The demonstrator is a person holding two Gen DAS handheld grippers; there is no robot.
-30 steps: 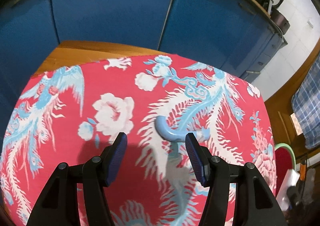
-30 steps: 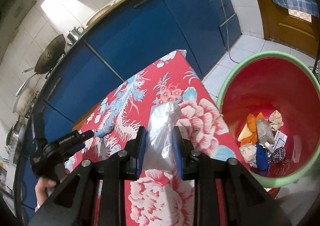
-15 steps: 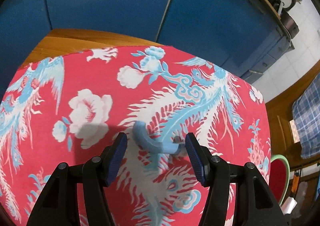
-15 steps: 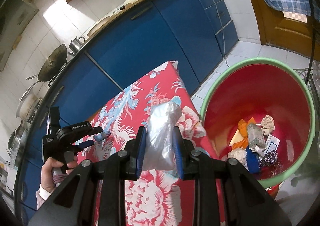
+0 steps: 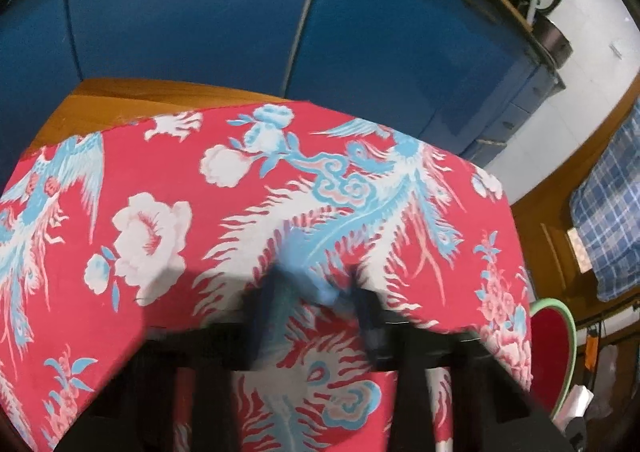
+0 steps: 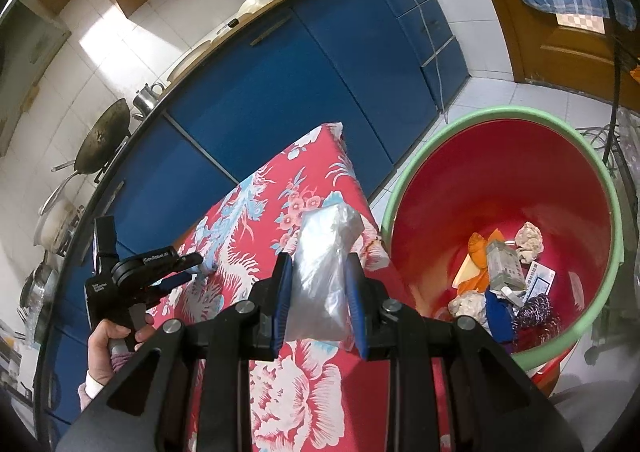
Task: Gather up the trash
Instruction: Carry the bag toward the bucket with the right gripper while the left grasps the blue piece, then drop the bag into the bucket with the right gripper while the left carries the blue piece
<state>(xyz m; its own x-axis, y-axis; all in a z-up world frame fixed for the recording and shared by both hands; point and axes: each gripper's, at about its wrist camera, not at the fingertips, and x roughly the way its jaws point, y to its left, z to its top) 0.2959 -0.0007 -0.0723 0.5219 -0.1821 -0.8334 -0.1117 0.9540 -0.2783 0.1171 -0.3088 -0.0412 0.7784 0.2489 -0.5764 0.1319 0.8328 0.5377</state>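
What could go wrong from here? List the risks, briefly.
1. The left claw has just been closing on the light blue curved plastic piece, which shows only as a blur between its jaws; a shallow pinch could slip.
2. The clear crumpled plastic bag in the right claw hangs over the red floral tablecloth, not the green-rimmed red bucket; released now, it would likely miss.
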